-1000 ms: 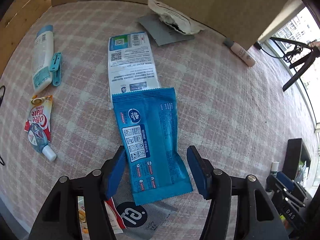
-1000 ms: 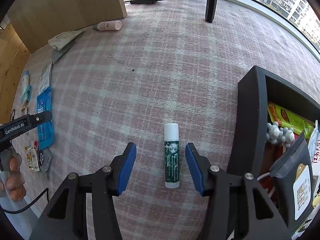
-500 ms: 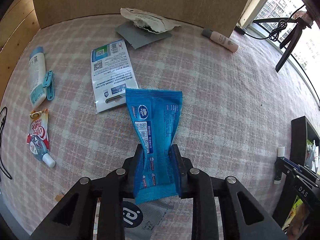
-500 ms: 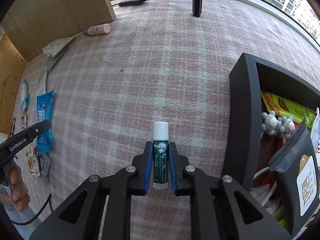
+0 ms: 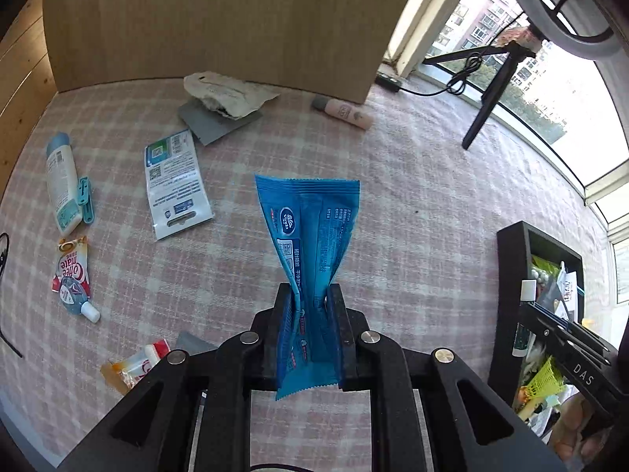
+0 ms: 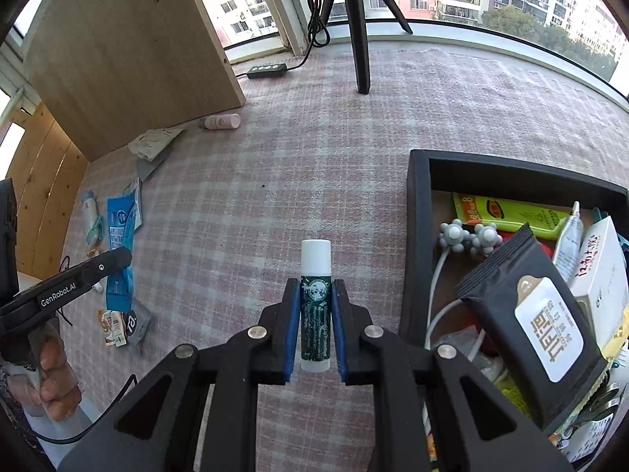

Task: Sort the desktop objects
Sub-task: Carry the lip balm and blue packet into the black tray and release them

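A blue wipes packet (image 5: pixel 310 228) hangs pinched at its lower half in my left gripper (image 5: pixel 310 295), lifted clear of the pink checked cloth; the jaws are still closing on it, crumpling it. My right gripper (image 6: pixel 314 287) is shut on a dark green lip-balm stick (image 6: pixel 315 314) with a white cap, held upright above the cloth just left of the black storage box (image 6: pixel 416 236). The left wrist view shows that box (image 5: pixel 507 275) at the right, with the right gripper (image 5: pixel 550 314) beside it. The blue packet (image 6: pixel 118 244) also shows at the far left.
Still on the cloth are a lotion tube (image 5: pixel 61 181), a white label packet (image 5: pixel 175 185), a crumpled white bag (image 5: pixel 228 94), a pink tube (image 5: pixel 346 112) and sachets (image 5: pixel 70 271). A tripod (image 6: pixel 359 39) and power strip (image 6: pixel 267 70) stand by the window. The box holds several items.
Both grippers shut, the left on the blue packet, the right on the lip-balm stick, and both rose, lifting their objects off the cloth.
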Available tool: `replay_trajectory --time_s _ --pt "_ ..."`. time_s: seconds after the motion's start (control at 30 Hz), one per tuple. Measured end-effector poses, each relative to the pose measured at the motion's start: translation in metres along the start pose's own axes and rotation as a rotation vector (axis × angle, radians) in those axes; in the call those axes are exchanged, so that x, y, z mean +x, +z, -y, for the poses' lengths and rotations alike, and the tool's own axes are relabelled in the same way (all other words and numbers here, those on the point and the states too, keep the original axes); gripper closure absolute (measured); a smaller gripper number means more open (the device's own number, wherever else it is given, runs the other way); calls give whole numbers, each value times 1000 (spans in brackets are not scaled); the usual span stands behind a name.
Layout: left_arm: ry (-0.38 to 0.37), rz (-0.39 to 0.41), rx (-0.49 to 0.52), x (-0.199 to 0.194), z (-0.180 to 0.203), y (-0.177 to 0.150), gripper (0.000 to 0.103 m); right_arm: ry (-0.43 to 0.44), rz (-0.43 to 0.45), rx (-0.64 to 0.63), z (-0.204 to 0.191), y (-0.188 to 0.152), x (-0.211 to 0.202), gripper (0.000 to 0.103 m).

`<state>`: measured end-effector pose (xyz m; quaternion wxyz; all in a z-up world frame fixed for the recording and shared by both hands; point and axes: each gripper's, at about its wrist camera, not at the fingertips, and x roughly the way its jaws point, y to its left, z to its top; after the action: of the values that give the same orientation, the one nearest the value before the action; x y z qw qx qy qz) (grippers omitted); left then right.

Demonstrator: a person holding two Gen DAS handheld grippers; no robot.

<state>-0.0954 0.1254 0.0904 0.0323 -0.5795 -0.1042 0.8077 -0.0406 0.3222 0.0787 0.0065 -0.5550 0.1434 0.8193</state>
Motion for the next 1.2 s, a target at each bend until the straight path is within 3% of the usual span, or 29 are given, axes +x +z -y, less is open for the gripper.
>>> replay_trajectory --time_s 0.2,0.6,0.83,1.07,1.13,1.2 --pt "-87 6 120 -25 57 1 87 -50 68 62 50 -9 -43 87" --pt "-247 -40 312 -47 202 -52 87 -160 115 204 166 -61 -113 88" --pt "-295 -61 388 -49 267 -84 87 -193 114 236 205 -86 -133 87" --pt "-311 -65 430 -49 305 -103 85 -199 106 233 225 -100 -142 87" --pt "-332 -67 439 -48 312 -106 71 -190 102 218 225 -100 -142 85" --pt "-331 -63 444 -48 316 -109 51 -204 105 229 228 -100 -145 68"
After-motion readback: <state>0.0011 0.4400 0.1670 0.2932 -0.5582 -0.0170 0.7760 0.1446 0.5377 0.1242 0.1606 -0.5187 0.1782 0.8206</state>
